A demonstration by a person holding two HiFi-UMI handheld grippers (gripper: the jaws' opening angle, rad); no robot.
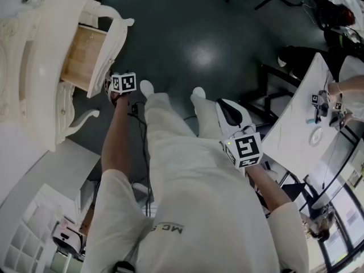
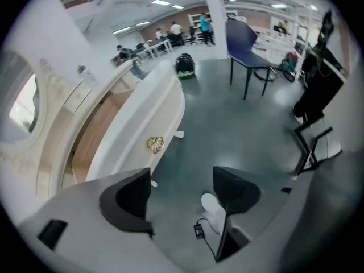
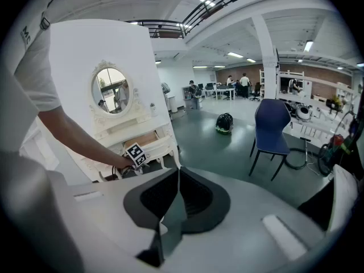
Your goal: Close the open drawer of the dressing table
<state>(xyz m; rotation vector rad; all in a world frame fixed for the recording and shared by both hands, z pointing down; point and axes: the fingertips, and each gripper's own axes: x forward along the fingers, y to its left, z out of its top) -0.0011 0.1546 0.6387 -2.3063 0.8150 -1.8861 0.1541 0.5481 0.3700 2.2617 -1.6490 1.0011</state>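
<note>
Cream carved wooden drawer (image 1: 85, 54) stood open, the left gripper (image 2: 182, 192) just beside its front, fingers spread, empty. Pushing off-centre could jam it askew.

Head view looks down; all apparently share the drawer (image 1: 85, 53).

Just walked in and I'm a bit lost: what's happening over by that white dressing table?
A person with a gripper in each hand stands at the white dressing table, whose drawer is pulled out. The left gripper is down beside the drawer front, near its gold handle, jaws apart with nothing between them. The right gripper hangs back at the person's side, jaws together and empty. The drawer isn't closed yet.
</note>
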